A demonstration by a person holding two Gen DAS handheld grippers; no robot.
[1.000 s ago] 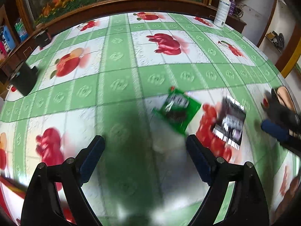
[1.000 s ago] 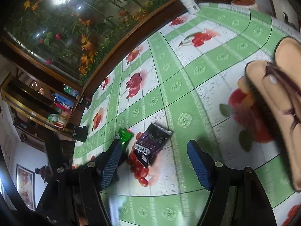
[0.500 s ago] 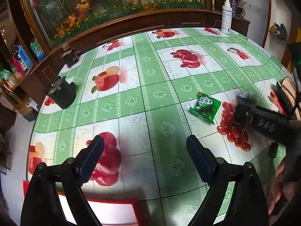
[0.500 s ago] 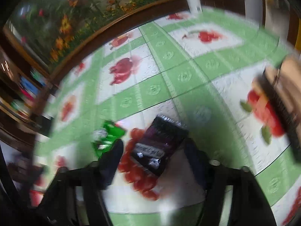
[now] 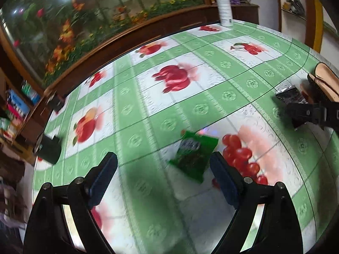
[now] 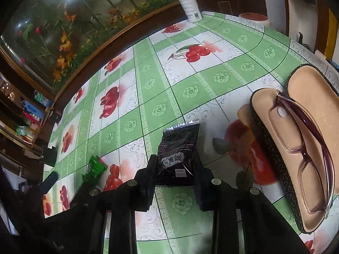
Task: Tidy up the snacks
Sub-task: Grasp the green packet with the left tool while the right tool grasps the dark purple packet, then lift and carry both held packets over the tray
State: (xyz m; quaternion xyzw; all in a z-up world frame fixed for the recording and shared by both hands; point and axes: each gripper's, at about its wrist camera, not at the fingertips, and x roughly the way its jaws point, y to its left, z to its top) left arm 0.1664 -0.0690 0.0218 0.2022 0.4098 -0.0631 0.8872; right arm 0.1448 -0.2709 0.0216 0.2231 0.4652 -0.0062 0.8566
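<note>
A black snack packet (image 6: 178, 148) with white lettering sits between the pads of my right gripper (image 6: 174, 165), which is shut on its lower half above the tablecloth. The same black packet (image 5: 290, 96) shows at the right edge of the left wrist view, ahead of the right gripper's dark body. A green snack packet (image 5: 193, 154) lies flat on the cloth, just ahead of my left gripper (image 5: 163, 169) and close to its right finger. The left gripper is open and holds nothing. The green packet (image 6: 94, 167) also appears at the lower left of the right wrist view.
An open glasses case (image 6: 307, 139) with dark-framed glasses (image 6: 305, 146) lies at the right. A white spray bottle (image 5: 224, 3) stands at the table's far edge. A dark cup (image 5: 48, 149) sits near the left edge. A wooden-framed flower display runs behind the table.
My right gripper closed on the black packet and carried it away from the red cherry print toward the glasses case. My left gripper moved in toward the green packet and rolled.
</note>
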